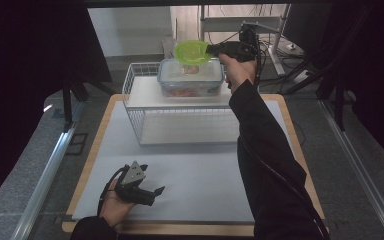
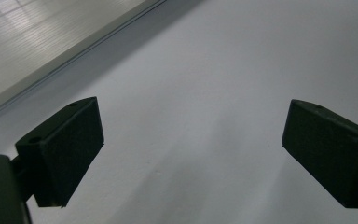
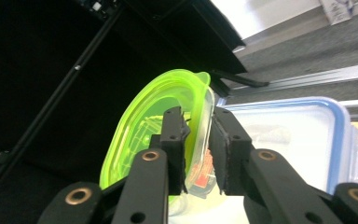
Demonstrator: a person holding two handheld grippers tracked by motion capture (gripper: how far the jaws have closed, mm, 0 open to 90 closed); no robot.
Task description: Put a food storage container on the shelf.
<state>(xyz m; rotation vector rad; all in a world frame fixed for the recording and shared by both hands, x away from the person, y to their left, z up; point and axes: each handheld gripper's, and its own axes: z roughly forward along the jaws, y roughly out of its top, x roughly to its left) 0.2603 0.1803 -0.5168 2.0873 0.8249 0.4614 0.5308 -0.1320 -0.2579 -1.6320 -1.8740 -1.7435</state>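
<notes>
A small clear tub with a bright green lid rests, slightly tilted, on top of a clear food box with a blue-edged lid. That box stands on a white wire rack. My right gripper reaches in from the right at the tub's rim. In the right gripper view the green-lidded tub has its rim between the jaws of my right gripper, and a little slack shows beside the pads. The blue-lidded box lies just behind. My left gripper lies open on the white mat; nothing is between the jaws of my left gripper.
The white mat covers a wooden-edged table in front of the rack. Dark curtains hang at both sides. Metal frames and cables stand behind the rack at the far right.
</notes>
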